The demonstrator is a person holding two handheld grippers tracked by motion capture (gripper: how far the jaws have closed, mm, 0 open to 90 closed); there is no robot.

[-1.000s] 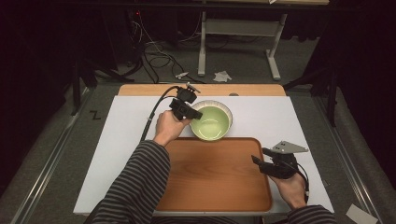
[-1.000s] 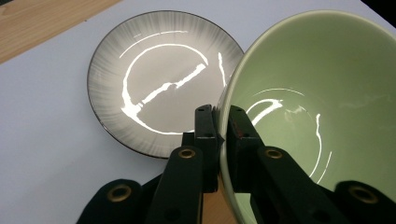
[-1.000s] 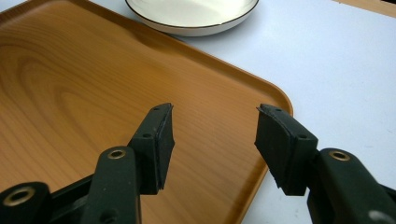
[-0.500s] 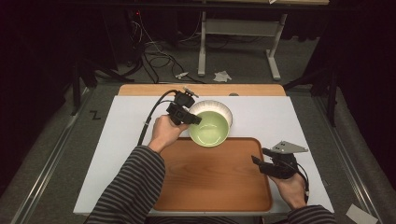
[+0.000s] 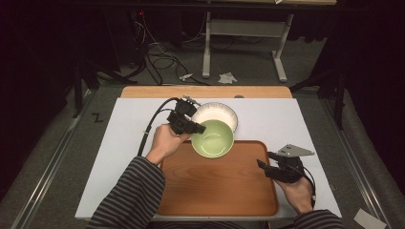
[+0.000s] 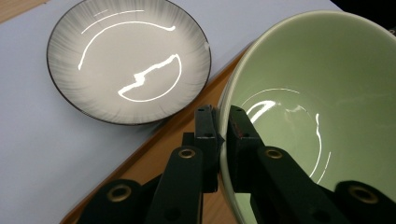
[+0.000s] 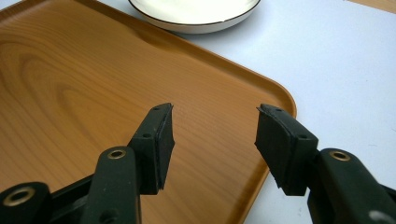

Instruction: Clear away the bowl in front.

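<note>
Carrying the green bowl by its rim toward the tray

From the high view, my left gripper (image 5: 190,125) pinches the near-left rim of the bowl (image 5: 212,139), which sits over the far edge of the tray (image 5: 217,191), partly overlapping the plate (image 5: 216,113) behind it on the worktop (image 5: 124,157). Whether the bowl rests on the tray or hangs just above it I cannot tell. My right gripper (image 5: 272,168) waits at the tray's right edge, holding nothing.

In the left gripper view, my fingers (image 6: 205,135) are pressed on the bowl's wall (image 6: 317,93), one inside and one outside. The glaze gleams, so I judge it hard, slick and breakable, and heavy enough to tip in a one-sided pinch. A deep bite on the rim, with the bowl kept level, seems the safest hold. The plate (image 6: 126,60) lies beside it on the worktop.

In the right gripper view, my fingers (image 7: 159,144) stand spread above the tray's (image 7: 70,84) corner, empty.
</note>
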